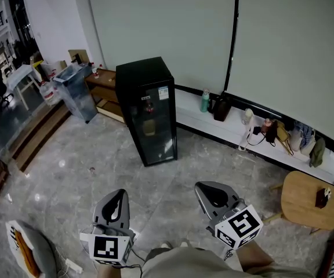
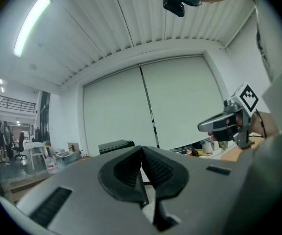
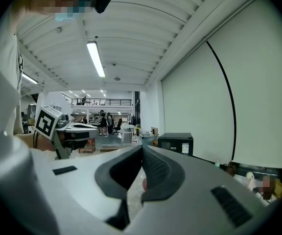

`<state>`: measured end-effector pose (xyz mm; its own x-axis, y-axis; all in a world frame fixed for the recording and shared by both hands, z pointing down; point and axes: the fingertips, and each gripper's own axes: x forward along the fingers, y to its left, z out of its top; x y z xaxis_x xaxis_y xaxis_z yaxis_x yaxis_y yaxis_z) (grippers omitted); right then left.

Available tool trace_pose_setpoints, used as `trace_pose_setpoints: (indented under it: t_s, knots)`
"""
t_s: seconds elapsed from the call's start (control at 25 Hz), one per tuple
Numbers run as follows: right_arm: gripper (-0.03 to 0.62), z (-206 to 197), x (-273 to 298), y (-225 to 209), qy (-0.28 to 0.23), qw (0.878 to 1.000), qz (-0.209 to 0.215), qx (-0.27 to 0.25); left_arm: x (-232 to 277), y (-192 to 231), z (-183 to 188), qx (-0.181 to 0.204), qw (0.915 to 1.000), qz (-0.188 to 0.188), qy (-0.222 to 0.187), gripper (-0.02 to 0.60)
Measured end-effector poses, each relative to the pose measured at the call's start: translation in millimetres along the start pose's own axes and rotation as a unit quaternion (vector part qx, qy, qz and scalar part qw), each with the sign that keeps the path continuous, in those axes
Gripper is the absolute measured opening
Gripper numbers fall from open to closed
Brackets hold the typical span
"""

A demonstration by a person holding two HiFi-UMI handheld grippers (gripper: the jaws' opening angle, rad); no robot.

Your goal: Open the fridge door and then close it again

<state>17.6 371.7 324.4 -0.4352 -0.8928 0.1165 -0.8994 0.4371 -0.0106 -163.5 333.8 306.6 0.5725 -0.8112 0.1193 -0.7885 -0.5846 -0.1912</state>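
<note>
Grippers first: left gripper [image 1: 119, 197] and right gripper [image 1: 204, 189] sat low at the near edge, side by side, both aimed roughly level at the far wall. Left jaws were closed, pads meeting at the tips with nothing between them. Right jaws were the same, shut and empty.

Grey tiled floor [image 1: 97, 172] lay open between them and the target, with nothing in the path.

Fridge [image 1: 149, 112] was a black upright unit, long axis vertical. It stood far ahead on the floor, well apart from both grippers, with its back near the white ledge [image 1: 190, 117] along the far wall. It lay between the two aim lines: just left of the tips in the right-hand sense for the left gripper view, and right of the tips in the right gripper view.

Door [image 1: 157, 123] was glass-fronted, closed, and flush with the cabinet. Its face was angled toward the near right, not square to the person. A small label [image 1: 164, 92] sat near its top right corner. I couldn't make out the handle or the hinge side at that range.

My read was that the approach hadn't started. Left was marginally closer in line, but the door faced the right gripper more squarely, so right looked the better pick. Either way the person needed to walk in and open the jaws before any pull.
</note>
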Motion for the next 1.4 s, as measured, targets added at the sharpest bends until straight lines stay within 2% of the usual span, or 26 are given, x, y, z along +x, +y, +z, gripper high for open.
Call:
trace_pose_setpoints:
  t_s: [0.36,0.72,1.04,1.4]
  knots:
    - [-0.003,-8,-15,-22,-0.015,1.000,-0.001,0.004,4,-30,-6,0.016,0.9998,-0.003,0.006,0.008]
    - [-0.003,-7,-3,-34,-0.022,1.000,0.010,0.001,18,-26,0,0.023,0.9997,0.011,-0.001,0.008]
    - [-0.003,-14,32,-44,-0.021,1.000,0.016,-0.005,41,-3,-9,0.021,0.9995,0.020,-0.010,0.008]
    - [-0.003,-18,94,-50,-0.011,1.000,0.022,-0.008,74,43,-33,0.006,0.9997,0.025,0.005,0.008]
